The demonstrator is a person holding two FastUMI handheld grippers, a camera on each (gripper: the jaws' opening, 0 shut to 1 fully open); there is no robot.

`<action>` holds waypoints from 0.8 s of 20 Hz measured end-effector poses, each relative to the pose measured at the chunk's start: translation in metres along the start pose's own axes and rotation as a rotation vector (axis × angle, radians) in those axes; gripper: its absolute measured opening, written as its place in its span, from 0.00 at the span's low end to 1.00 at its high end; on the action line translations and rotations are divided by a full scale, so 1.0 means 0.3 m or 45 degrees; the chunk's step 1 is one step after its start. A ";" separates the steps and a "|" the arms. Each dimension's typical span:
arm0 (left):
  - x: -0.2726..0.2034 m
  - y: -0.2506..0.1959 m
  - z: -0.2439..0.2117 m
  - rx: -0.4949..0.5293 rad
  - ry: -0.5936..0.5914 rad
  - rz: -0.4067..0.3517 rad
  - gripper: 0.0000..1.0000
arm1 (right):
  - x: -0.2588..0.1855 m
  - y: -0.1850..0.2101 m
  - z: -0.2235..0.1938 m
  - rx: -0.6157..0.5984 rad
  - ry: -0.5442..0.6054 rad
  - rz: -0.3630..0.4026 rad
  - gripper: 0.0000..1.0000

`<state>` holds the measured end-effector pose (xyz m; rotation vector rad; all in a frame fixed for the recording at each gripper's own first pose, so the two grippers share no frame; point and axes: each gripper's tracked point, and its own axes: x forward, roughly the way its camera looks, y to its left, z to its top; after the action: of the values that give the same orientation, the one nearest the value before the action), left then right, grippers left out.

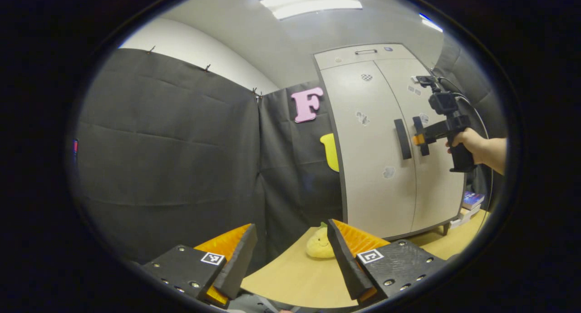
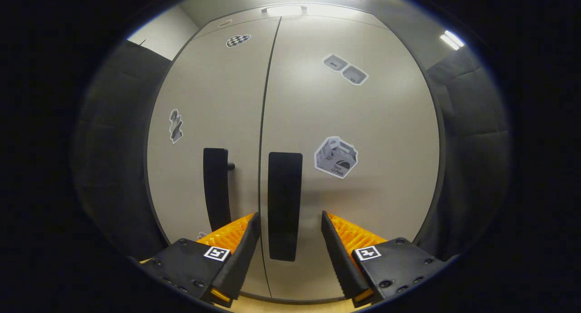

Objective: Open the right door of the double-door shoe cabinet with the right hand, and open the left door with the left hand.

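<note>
The right hand-held gripper is spread, its fingers flanking the right door handle without pressing on it, the shoe cabinet straight ahead. A square closure, then a pull outward, is advised. The left hand-held gripper is held spread, well back. Both doors seem shut; contents are hidden.

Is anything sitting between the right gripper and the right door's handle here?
Nothing visible does. In the right gripper view the right gripper is open, with the right door's handle lined up in the gap between its fingers. The left gripper view shows it right at the cabinet front; contact can't be told.
</note>
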<state>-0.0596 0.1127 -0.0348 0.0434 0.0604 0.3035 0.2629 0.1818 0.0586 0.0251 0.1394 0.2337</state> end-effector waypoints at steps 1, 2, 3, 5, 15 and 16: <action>-0.002 0.007 -0.009 0.001 0.001 0.002 0.90 | 0.007 0.004 0.000 0.009 0.006 -0.005 0.73; -0.006 0.009 -0.010 0.000 0.002 0.003 0.89 | 0.017 0.006 0.004 0.018 0.008 -0.012 0.71; -0.003 0.010 -0.012 0.001 0.004 0.004 0.90 | 0.024 0.007 0.004 0.022 0.017 -0.017 0.64; 0.004 0.012 -0.015 0.001 0.008 0.006 0.89 | 0.039 0.013 -0.004 0.036 0.049 -0.018 0.52; 0.003 0.020 0.014 -0.034 -0.008 -0.026 0.91 | 0.007 0.020 -0.009 0.025 0.115 0.015 0.08; 0.004 0.017 0.031 -0.037 -0.021 -0.037 0.91 | -0.005 0.023 -0.012 0.039 0.120 0.026 0.05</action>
<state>-0.0594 0.1177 -0.0254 0.0159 0.0401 0.2750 0.2593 0.1881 0.0555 0.0462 0.2369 0.2535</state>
